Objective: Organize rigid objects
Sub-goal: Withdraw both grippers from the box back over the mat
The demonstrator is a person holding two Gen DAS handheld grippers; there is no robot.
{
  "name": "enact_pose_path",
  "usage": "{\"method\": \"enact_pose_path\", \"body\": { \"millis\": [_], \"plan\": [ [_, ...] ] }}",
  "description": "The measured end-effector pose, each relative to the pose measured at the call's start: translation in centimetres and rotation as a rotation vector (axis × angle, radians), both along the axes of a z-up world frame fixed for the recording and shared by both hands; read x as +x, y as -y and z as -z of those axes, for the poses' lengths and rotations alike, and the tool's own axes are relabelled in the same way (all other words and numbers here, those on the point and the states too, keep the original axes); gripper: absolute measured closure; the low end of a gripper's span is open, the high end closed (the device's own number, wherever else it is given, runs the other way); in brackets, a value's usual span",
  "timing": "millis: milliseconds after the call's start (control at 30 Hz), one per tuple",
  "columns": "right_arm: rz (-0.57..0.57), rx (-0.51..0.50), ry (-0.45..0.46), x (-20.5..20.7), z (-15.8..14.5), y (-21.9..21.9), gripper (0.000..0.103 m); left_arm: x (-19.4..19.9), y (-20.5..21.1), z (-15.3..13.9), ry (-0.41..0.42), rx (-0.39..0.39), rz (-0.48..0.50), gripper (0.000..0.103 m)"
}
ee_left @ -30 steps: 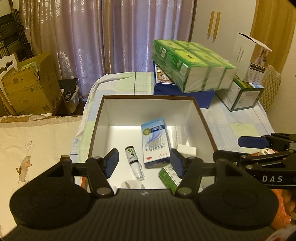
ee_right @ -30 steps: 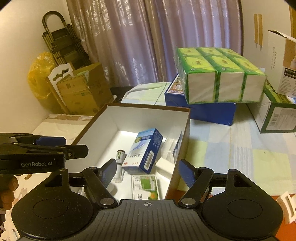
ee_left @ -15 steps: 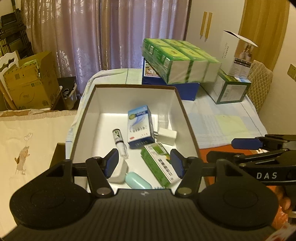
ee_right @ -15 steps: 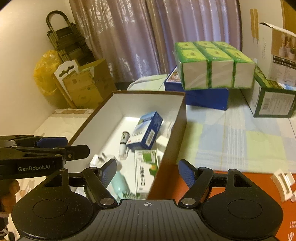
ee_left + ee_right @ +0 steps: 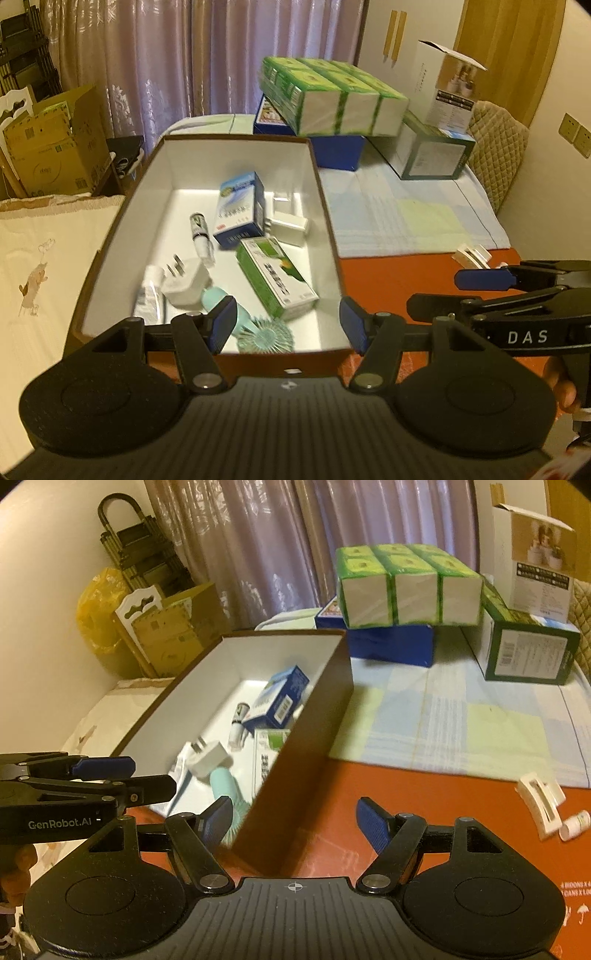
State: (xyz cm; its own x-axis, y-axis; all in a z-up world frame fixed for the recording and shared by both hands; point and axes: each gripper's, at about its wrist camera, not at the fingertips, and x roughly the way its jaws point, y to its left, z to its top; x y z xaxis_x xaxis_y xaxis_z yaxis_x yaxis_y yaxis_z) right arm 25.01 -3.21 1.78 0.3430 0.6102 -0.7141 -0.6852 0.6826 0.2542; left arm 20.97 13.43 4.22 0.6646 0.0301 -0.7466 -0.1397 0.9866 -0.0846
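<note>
Table [image 5: 424,812]: brown box [image 5: 306,716], checked cloth [image 5: 461,720], white clip [image 5: 541,805], perhaps small bottle [image 5: 574,825].

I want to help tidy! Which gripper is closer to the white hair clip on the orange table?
Probably the right gripper. The white hair clip lies just to its right, outside the box. The left gripper hangs over the box instead.

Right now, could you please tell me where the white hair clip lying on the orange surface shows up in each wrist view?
Left wrist view: the white hair clip lies at the right, on the orange surface beside the checked cloth's edge, above the other gripper.
Right wrist view: it lies at the far right, beside a small white bottle.
Shared landmark: the brown storage box, left of the clip.
</note>
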Motion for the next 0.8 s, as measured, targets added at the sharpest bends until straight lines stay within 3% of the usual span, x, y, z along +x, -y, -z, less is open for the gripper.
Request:
{"method": "enact_pose_path", "body": {
  "millis": [800],
  "plan": [
    [0.028,-0.06,-0.063,0.3,2.1,9.1,0.032,-0.3,8.9,2.9,-0.101,-0.044,0.066,0.045]
  ]
}}
